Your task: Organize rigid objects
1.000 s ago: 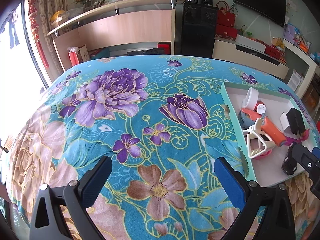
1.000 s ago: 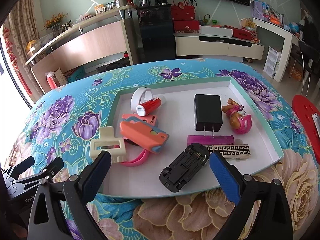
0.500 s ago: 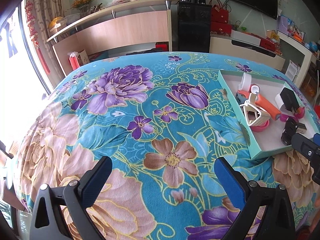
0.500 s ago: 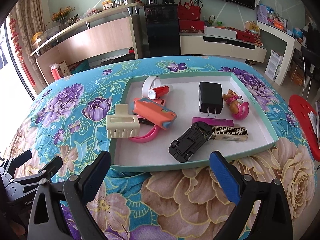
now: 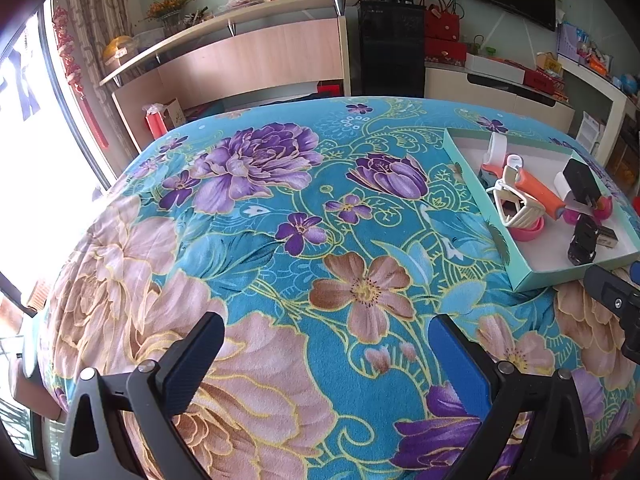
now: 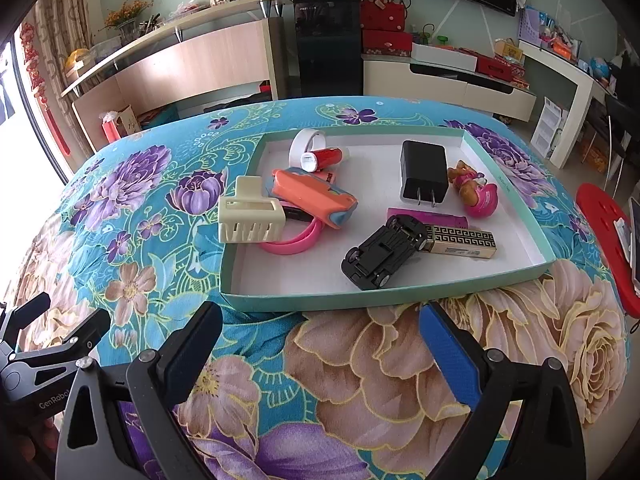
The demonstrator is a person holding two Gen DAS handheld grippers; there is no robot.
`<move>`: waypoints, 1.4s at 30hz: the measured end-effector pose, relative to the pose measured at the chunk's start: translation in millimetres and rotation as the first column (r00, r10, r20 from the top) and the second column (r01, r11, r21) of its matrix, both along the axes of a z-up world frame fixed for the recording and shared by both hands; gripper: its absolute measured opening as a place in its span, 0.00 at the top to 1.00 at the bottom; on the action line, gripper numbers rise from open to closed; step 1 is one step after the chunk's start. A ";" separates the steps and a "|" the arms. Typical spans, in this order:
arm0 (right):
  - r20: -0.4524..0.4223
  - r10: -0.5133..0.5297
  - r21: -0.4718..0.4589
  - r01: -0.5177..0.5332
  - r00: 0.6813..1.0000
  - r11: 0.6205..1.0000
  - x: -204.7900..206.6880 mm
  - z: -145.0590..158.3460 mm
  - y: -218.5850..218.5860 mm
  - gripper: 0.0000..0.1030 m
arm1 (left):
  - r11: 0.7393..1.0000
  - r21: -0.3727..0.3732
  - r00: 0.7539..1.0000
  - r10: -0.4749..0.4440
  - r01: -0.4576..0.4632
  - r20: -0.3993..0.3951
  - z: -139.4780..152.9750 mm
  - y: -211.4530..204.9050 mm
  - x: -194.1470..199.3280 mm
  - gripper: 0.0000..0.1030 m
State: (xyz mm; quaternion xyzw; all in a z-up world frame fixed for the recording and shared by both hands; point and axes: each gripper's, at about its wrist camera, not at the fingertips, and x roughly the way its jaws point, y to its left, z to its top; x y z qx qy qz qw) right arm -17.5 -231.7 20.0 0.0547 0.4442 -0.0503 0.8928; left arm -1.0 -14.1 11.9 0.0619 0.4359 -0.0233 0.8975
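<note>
So both of our hand-held grippers are empty right now. The right hand-held gripper (image 6: 320,344) has its jaws spread wide with nothing between them, hanging over the flowered cloth just short of the tray's near rim. The left hand-held gripper (image 5: 326,354) is just as wide open and also holds nothing, parked over the bare left part of the counter (image 5: 280,220), well apart from the tray. We'd guess it's kept over there to stay out of the right one's way.

All the stuff we're sorting sits inside the shallow green tray (image 6: 400,300), which lies toward the right edge of the counter. Nearest our right gripper is the black toy car (image 6: 382,252), flipped on its roof, with its front end touching the gold patterned box (image 6: 460,242). A pink bar (image 6: 432,218) lies right behind that box. Further back are the black charger (image 6: 423,176), prongs pointing toward us, and the little pink toy figure (image 6: 476,192) near the tray's right wall.

On the left side it's more of a pile: the cream hair clip (image 6: 250,216) leans over the tray's left wall, the pink bangle (image 6: 294,242) pokes out from under it, and the orange case (image 6: 312,196) is stacked on top. A red tube (image 6: 324,158) and a white ring (image 6: 306,142) sit in the far left corner.

Looks to us like everything's already in the tray, so the sorting seems about done.
</note>
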 end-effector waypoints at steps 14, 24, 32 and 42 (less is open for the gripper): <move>-0.018 0.001 -0.003 -0.002 1.000 1.000 0.3 -2.5 1.0 0.04 | 1.000 -0.003 1.000 0.017 -0.017 -0.001 0.9 3.9 0.3 0.00; -0.021 0.002 -0.004 -0.002 1.000 1.000 0.7 -2.8 1.4 0.04 | 1.000 0.001 1.000 0.017 -0.017 -0.001 0.0 3.5 0.6 0.00; -0.028 0.003 -0.008 -0.004 1.000 1.000 2.0 -5.2 0.1 0.04 | 1.000 0.001 1.000 0.017 -0.017 -0.002 -0.8 3.6 1.1 0.00; -0.028 0.003 -0.008 -0.004 1.000 1.000 2.5 -5.5 0.5 0.04 | 1.000 0.000 1.000 0.017 -0.017 -0.001 -0.7 3.5 0.8 0.00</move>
